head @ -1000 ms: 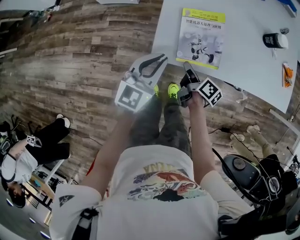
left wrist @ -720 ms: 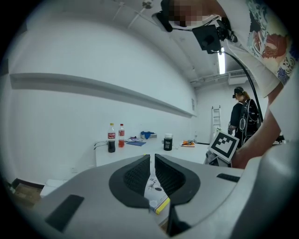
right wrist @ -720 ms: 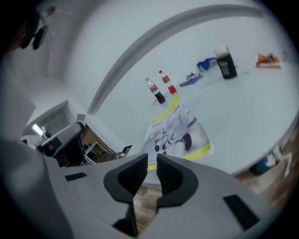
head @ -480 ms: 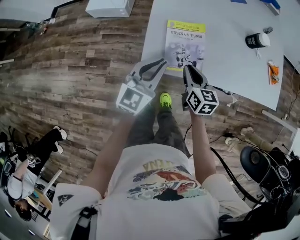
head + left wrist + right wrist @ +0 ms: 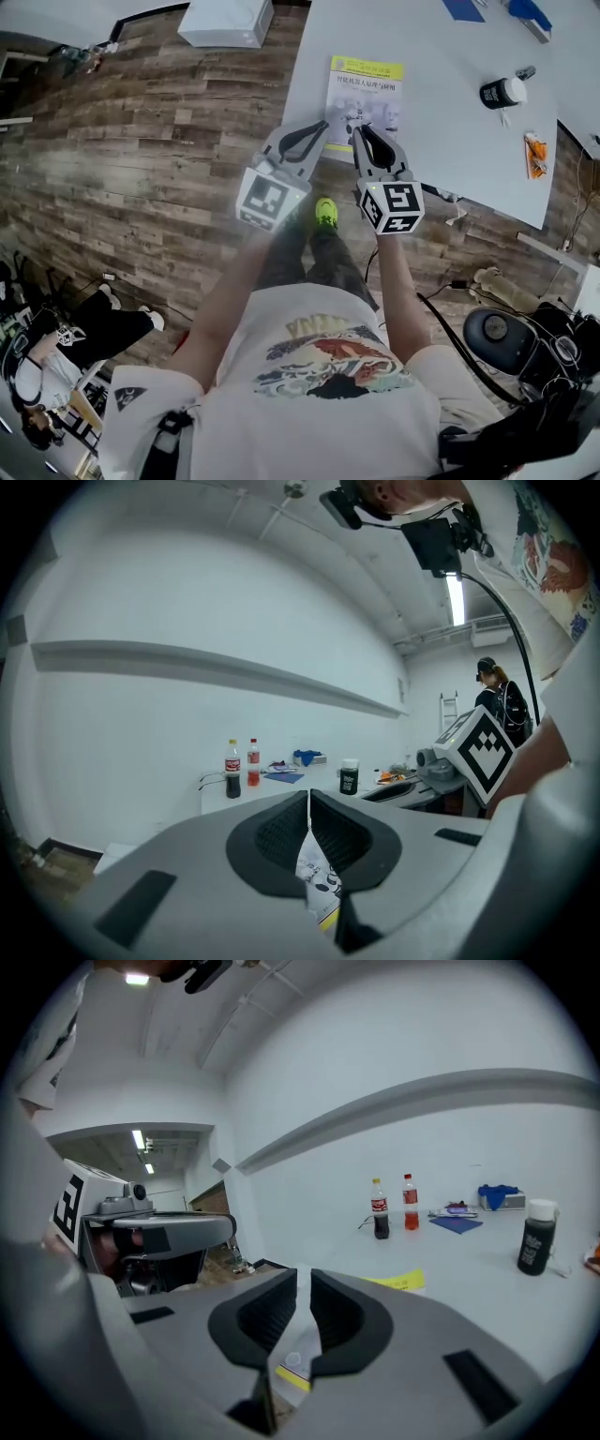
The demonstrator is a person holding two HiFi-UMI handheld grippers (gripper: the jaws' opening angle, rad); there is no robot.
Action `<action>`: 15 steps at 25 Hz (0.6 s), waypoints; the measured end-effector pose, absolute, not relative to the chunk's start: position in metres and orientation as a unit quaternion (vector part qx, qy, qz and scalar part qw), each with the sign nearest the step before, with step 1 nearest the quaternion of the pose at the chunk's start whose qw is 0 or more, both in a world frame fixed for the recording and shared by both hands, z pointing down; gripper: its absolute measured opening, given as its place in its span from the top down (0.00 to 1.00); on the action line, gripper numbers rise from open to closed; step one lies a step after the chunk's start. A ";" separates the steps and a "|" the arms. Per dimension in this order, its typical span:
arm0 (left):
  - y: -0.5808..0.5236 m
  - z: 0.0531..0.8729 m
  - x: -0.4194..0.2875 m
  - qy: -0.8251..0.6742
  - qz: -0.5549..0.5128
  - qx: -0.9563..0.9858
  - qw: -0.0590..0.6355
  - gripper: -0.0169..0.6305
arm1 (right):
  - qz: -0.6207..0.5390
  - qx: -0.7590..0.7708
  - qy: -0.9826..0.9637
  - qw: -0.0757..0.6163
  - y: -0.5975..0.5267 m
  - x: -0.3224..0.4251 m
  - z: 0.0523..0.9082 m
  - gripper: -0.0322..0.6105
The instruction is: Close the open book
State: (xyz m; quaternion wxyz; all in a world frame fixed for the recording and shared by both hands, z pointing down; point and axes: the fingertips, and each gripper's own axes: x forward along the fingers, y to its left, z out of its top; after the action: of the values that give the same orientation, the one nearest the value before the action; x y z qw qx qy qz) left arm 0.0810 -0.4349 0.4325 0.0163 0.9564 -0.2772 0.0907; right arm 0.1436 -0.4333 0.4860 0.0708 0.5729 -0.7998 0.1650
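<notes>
The book (image 5: pixel 366 89) lies closed on the white table (image 5: pixel 450 141), front cover up with a yellow band at its top. Both grippers hover side by side just short of the table's near edge, pointing at the book's near end without touching it. My left gripper (image 5: pixel 323 127) is shut with nothing in it; in the left gripper view its tips (image 5: pixel 308 794) meet and a strip of the book (image 5: pixel 319 883) shows below them. My right gripper (image 5: pixel 358 129) is shut and empty too, with only a thin slit between its jaws (image 5: pixel 304 1274); the book's yellow band (image 5: pixel 398 1282) lies beyond.
A black jar with a white lid (image 5: pixel 502 92), an orange item (image 5: pixel 535 155) and two drink bottles (image 5: pixel 232 771) stand farther back on the table. A white box (image 5: pixel 230 23) sits on the wooden floor at the left. A person (image 5: pixel 56 347) sits at lower left; black equipment (image 5: pixel 497 333) is at the right.
Both grippers have risen and come up to the table's near edge by the book. The right gripper rolled, so its marker cube now faces the head camera.
</notes>
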 end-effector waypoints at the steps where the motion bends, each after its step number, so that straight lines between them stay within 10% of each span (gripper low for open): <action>1: -0.435 0.431 0.081 -0.280 0.092 0.955 0.017 0.95 | 0.163 0.571 -0.802 0.070 -0.433 0.143 0.483 0.87; 15: -0.433 0.412 0.087 -0.299 0.086 0.950 0.014 0.95 | 0.136 0.557 -0.817 0.068 -0.428 0.145 0.457 0.90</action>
State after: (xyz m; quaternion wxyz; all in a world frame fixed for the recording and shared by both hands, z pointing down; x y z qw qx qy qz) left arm 0.0870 -0.4328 0.4125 0.0140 0.9504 -0.2986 0.0857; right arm 0.1448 -0.4276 0.4569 0.0678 0.5565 -0.8168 0.1363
